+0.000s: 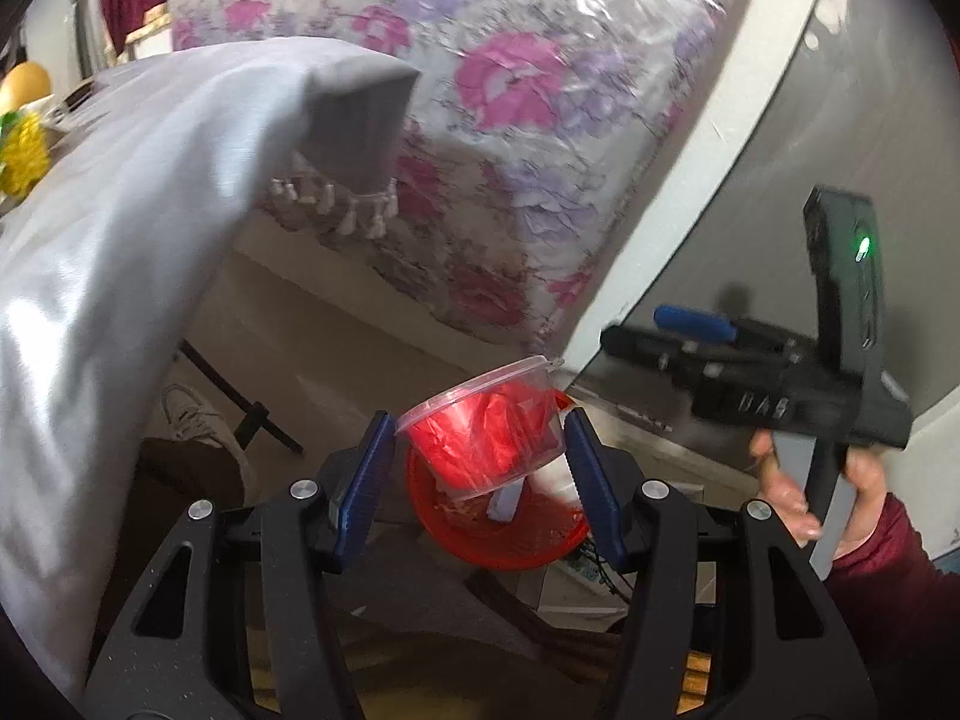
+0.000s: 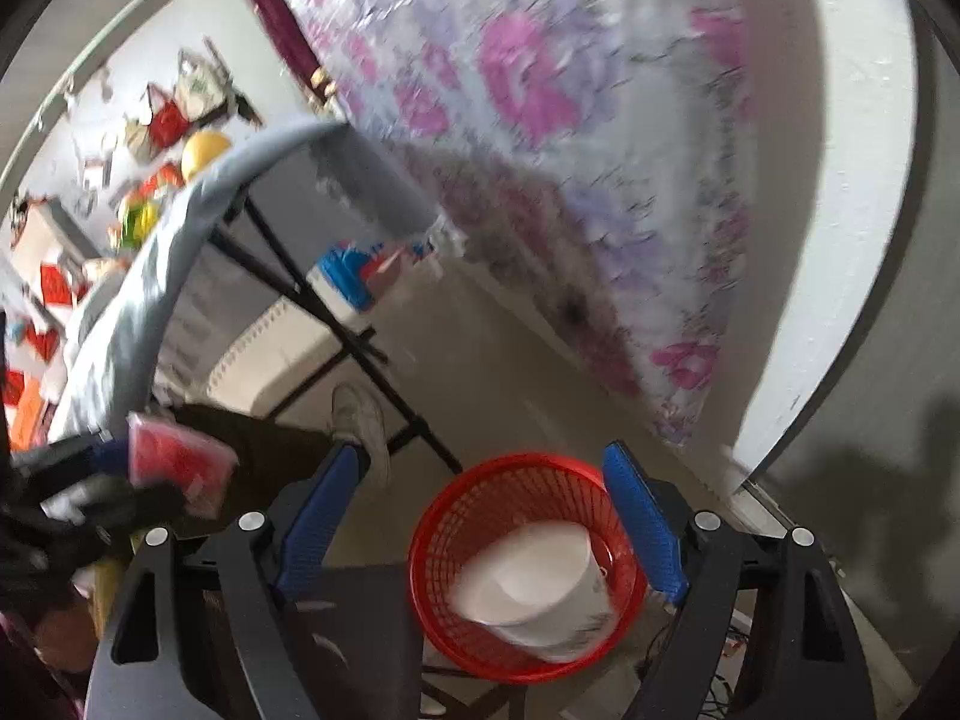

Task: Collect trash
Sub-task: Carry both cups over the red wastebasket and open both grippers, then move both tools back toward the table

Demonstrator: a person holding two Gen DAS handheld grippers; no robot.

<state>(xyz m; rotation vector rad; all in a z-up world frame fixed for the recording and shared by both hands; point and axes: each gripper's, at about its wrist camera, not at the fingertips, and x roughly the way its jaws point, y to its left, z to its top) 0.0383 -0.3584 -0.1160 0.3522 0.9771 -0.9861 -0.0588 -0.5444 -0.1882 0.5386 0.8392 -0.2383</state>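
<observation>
Floral plastic sheeting (image 1: 540, 90) is covering the wall behind, and a grey tablecloth (image 1: 120, 210) is hanging off a table at my left, its tasselled corner drooping over the pale floor. Down on that floor a red mesh basket (image 2: 516, 474) is sitting, and a white paper cup (image 2: 540, 588) is lying tilted inside it. I am holding my left gripper (image 1: 480, 456) above the basket, its blue pads clamped on a clear plastic tub (image 1: 480, 420) that is showing red through its walls; the tub is tilting, rim up and to the right, and from the left wrist view it is hanging directly over the basket's opening. I am keeping my right gripper (image 2: 480, 540) over the same basket with its fingers spread wide apart and nothing pressed between them; the basket and cup are showing in the gap below. My right hand (image 1: 798, 492), in a dark red sleeve, is wrapping around the right tool's handle. A pale sneaker (image 2: 360, 420) is planted on the floor near the table's black legs, just left of the basket.
</observation>
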